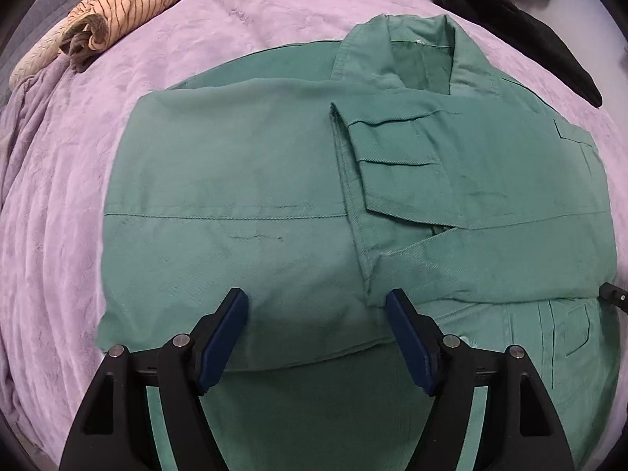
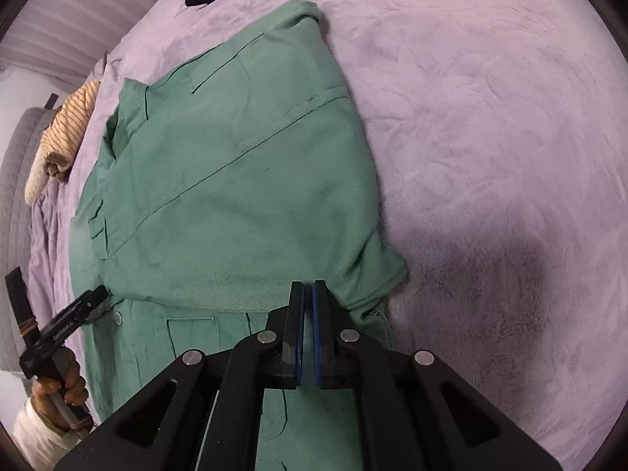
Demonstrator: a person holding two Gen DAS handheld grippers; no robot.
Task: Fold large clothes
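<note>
Left wrist view: jacket (image 1: 243, 204) lies mid-bed (image 1: 59, 216), both sleeves already folded across its front. Left gripper (image 1: 318, 302) hangs spread over it, right gripper (image 2: 308, 294) pinched empty; lengthwise folds probably remain.

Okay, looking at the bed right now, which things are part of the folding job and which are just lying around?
Part of the job:
- green jacket, sleeves folded across its front
- left gripper, open above it
- right gripper, shut at its edge

Lying about:
- striped garment
- black clothes
- purple blanket underneath
</note>
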